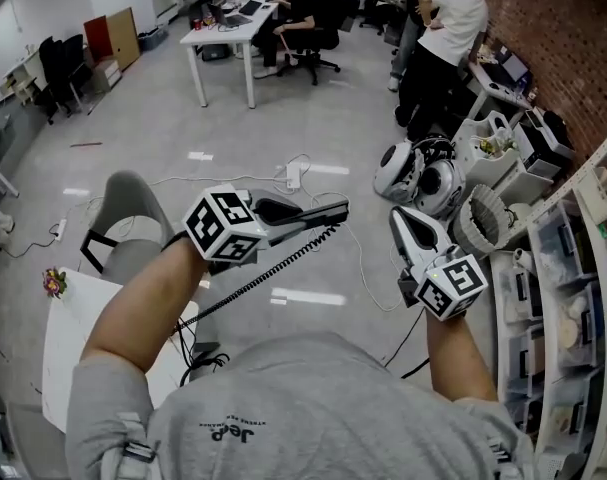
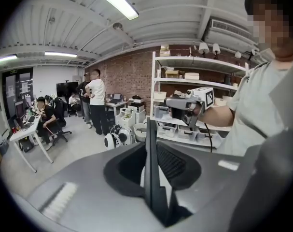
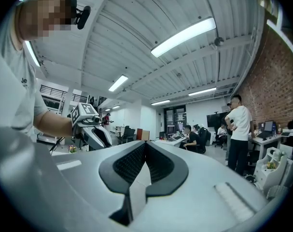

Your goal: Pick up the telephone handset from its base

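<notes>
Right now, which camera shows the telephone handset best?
The head view: most of the telephone handset and coiled cord, held in the left gripper. The left gripper view shows a dark edge between its jaws; the right gripper view, a tiny glimpse.

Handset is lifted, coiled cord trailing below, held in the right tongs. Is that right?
Not quite: the handset is held in the left tongs, not the right, as the head view shows. It is lifted, with its coiled cord trailing below. The right tongs are shut on nothing.
</notes>
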